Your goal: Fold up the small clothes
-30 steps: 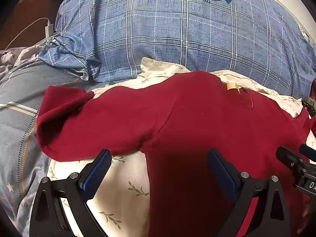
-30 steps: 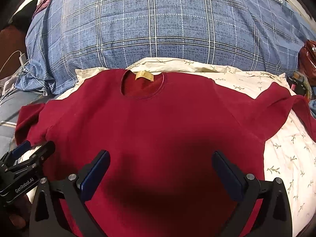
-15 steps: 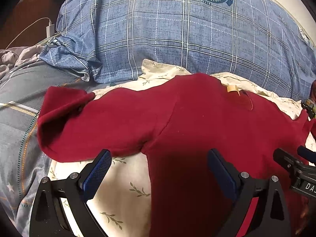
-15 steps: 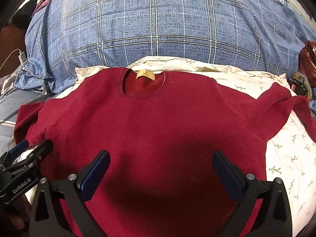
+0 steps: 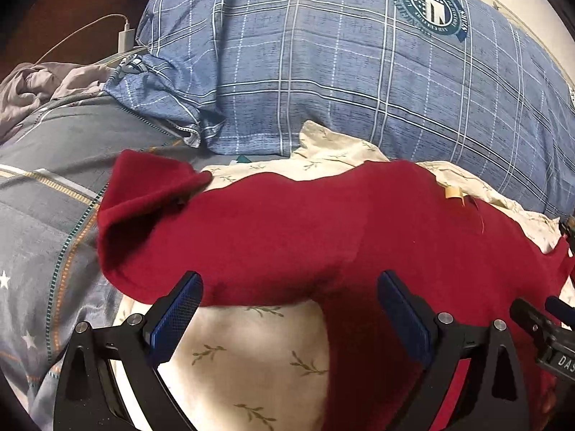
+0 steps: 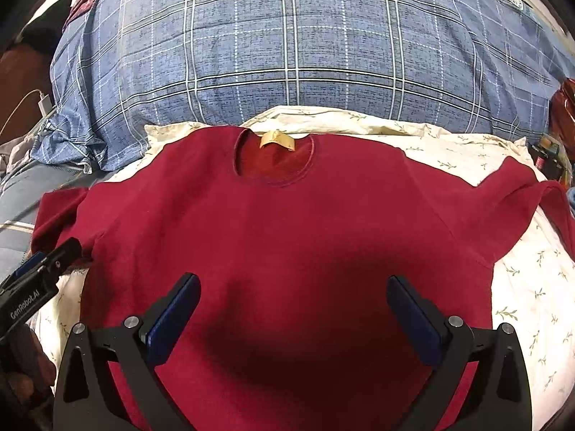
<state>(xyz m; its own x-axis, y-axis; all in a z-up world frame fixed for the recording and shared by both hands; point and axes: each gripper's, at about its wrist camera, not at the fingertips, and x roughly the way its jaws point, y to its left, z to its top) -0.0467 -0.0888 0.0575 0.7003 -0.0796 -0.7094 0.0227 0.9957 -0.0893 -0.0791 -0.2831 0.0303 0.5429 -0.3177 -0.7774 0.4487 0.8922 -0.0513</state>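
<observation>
Lying spread face-up on the floral sheet (image 6: 521, 298) of the bed, the red shirt (image 6: 287, 237) risks bunching: its soft knit could drag if only one layer is pinched. The left gripper (image 5: 287, 318) hovers near the left sleeve (image 5: 151, 215), the right gripper (image 6: 293, 318) above the hem; both gape empty.

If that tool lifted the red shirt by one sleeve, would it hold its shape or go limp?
Probably limp: the red shirt lies flat and follows the cream sheet, and its sleeve already curls and sags. It looks light and thin, so it should drape and trail. The fuzzy surface likely grips rather than slips.
</observation>
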